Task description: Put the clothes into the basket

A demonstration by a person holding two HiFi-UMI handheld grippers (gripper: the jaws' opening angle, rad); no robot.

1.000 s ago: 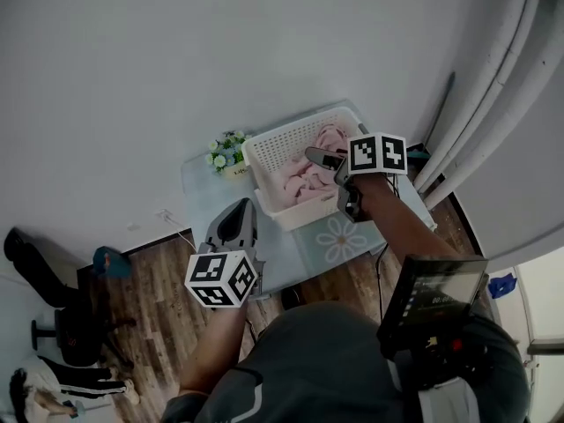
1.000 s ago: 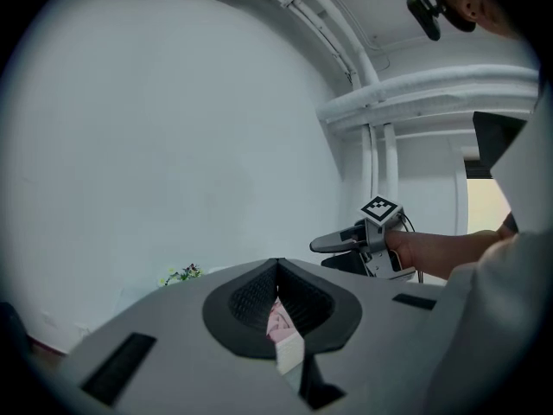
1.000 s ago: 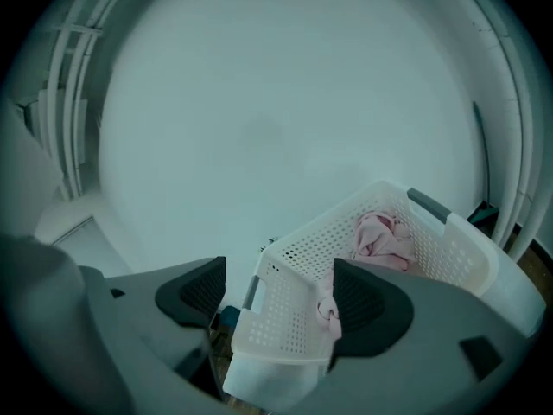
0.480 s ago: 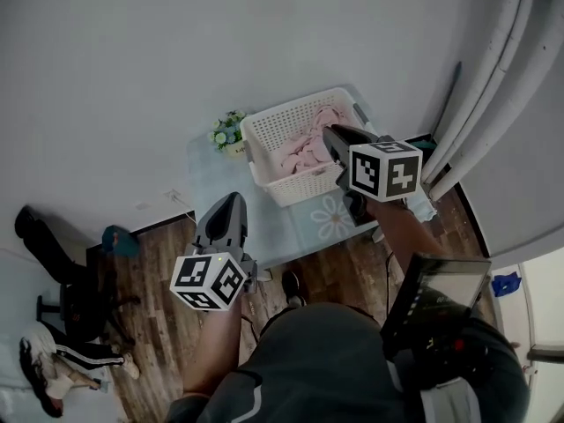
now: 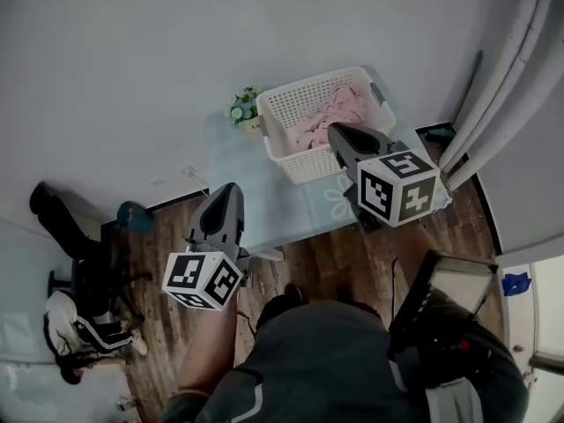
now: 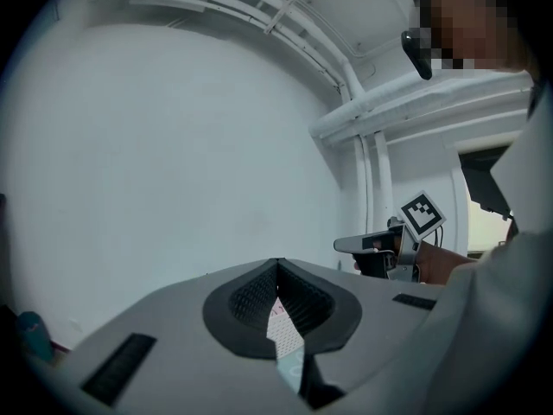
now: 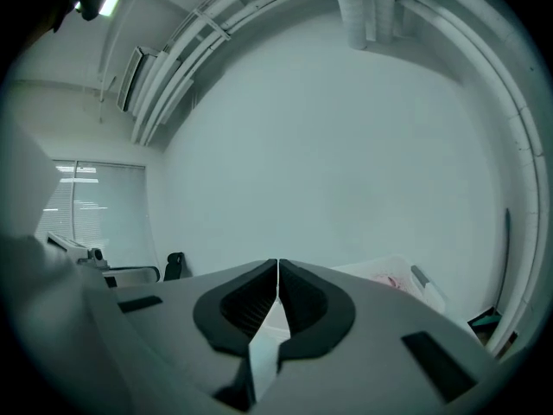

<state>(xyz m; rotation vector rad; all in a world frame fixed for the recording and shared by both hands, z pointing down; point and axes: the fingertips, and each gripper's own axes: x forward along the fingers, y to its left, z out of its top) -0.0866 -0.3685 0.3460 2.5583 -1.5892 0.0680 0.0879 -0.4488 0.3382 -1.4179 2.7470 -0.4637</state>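
Observation:
The white lattice basket stands on the small table against the wall, with pink clothes lying inside it. My right gripper hangs just above the basket's near edge. Its jaws are closing and now meet, with nothing between them. The basket's rim and a bit of pink cloth show past them. My left gripper is held over the table's left edge, apart from the basket. It is shut and empty. The right gripper also shows in the left gripper view.
A small pot of flowers stands left of the basket. The glass table carries a flower-printed mat. White curtains hang at the right. On the wooden floor at the left are a chair base and clothing.
The right gripper, open over the pink clothes a second ago, has drawn back toward me and its jaws have shut. The left gripper has sunk slightly. The view has pulled away from the table.

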